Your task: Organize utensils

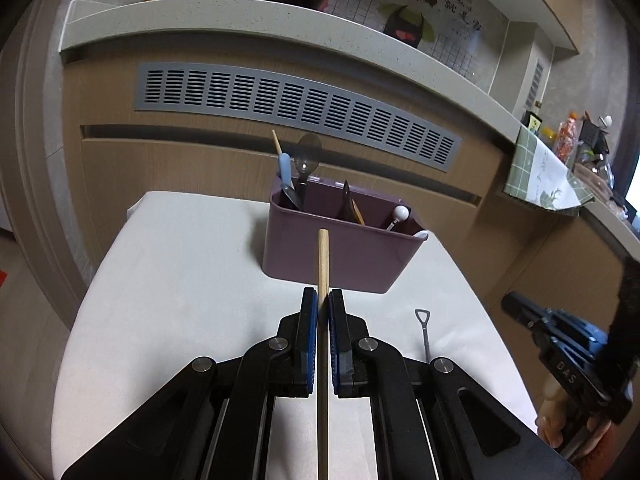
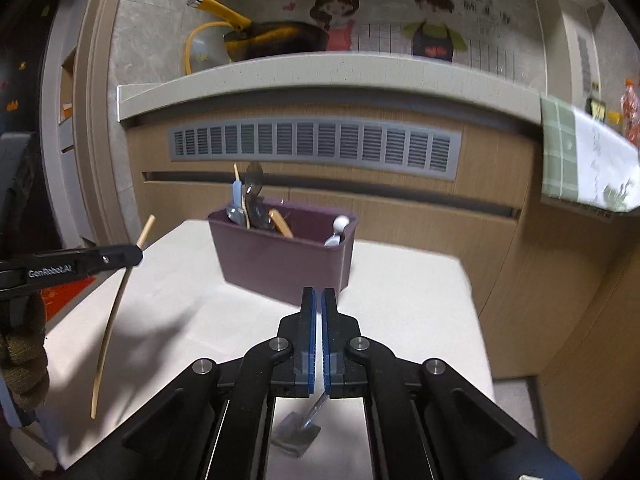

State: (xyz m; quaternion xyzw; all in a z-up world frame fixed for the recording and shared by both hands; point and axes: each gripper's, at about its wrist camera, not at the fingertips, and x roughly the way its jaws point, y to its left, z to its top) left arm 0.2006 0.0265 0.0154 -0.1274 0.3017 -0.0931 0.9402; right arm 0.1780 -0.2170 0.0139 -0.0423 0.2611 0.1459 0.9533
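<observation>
Most utensils already stand in the purple holder (image 1: 340, 248) on the bench (image 1: 168, 280) — the left gripper (image 1: 324, 304) has its fingers clamped on a wooden chopstick (image 1: 322, 264), and the right gripper (image 2: 318, 300) has its fingers pressed together on a small shovel-shaped spoon (image 2: 298, 432) — both are still to go in.

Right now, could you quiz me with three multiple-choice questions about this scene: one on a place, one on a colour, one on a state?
1. Where is the box? A on the table; B on the floor; C on the shelf.
2. Its colour? A green; B purple; C yellow.
3. The left gripper is: A open, empty; B shut on a chopstick; C shut on a spoon.
Answers: A, it stands on the white table; B, its walls are purple; B, the pads clamp the wooden stick.
</observation>
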